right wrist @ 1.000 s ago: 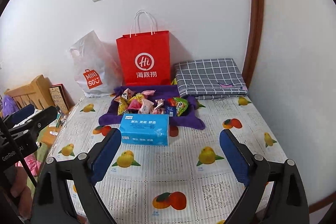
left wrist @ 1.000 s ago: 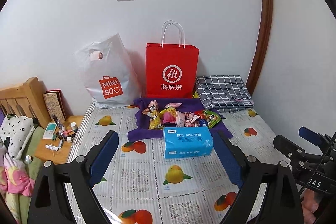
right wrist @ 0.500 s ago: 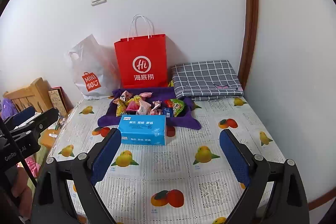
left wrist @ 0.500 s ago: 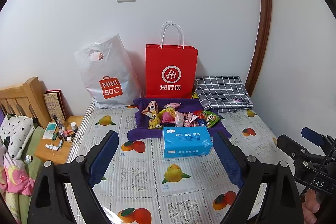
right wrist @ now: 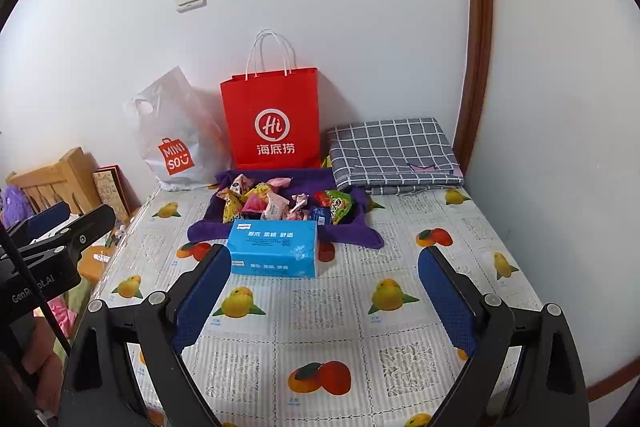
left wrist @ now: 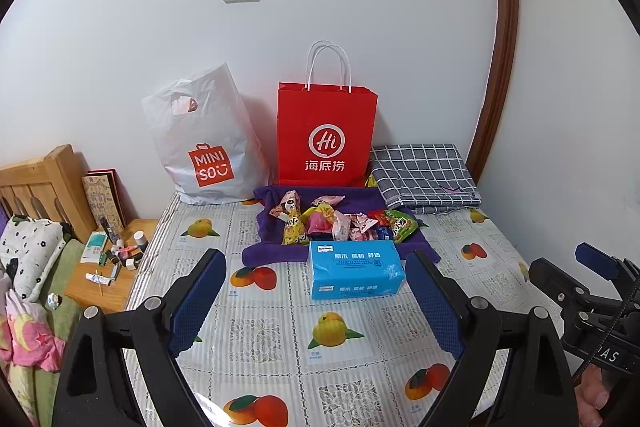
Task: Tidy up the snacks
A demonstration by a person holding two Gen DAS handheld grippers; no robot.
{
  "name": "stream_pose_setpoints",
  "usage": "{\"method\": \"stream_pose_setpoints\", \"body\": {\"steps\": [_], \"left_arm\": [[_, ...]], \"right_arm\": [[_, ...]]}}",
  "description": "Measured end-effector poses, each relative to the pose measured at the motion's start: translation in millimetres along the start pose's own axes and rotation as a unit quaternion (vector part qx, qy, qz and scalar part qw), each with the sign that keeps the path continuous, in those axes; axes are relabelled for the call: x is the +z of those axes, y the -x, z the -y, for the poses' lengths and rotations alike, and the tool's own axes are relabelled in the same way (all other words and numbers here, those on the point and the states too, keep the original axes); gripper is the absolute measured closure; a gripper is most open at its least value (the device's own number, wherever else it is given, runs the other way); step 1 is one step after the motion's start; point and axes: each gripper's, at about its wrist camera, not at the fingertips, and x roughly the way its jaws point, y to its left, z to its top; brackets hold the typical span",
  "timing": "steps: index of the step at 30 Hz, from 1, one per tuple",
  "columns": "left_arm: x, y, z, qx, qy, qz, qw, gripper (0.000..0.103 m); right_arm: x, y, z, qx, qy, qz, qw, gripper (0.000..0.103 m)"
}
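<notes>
Your left gripper (left wrist: 316,291) has its fingers spread wide with nothing between them, hanging above the fruit-print table cover (left wrist: 256,339). Your right gripper (right wrist: 324,287) is the same: fingers wide apart, empty, held near and well short of the goods.

Just beyond both sits the blue tissue pack (left wrist: 354,269), and right behind it, touching its far edge, the snacks (left wrist: 340,221) lie in a loose heap on the purple cloth (left wrist: 272,251). Wrappers overlap in no visible order; nothing is lined up or grouped. Farther back, the red paper bag (left wrist: 326,139) stands upright against the wall with the white plastic bag (left wrist: 204,143) to its left and a folded checked cloth (left wrist: 424,171) to its right.

You cannot see into either bag, so whether some snacks are already stowed there is unknown. Judging by the heap, the sorting of what lies on the cloth remains.
</notes>
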Motion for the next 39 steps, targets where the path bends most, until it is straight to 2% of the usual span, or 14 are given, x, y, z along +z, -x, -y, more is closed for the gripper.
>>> {"method": "stream_pose_setpoints", "body": {"steps": [39], "left_arm": [[2.0,2.1,4.5,-0.002,-0.003,0.001,1.0000,0.012]], "right_arm": [[-1.5,8.2,2.0,0.005,0.000,0.010,1.000,0.009]]}}
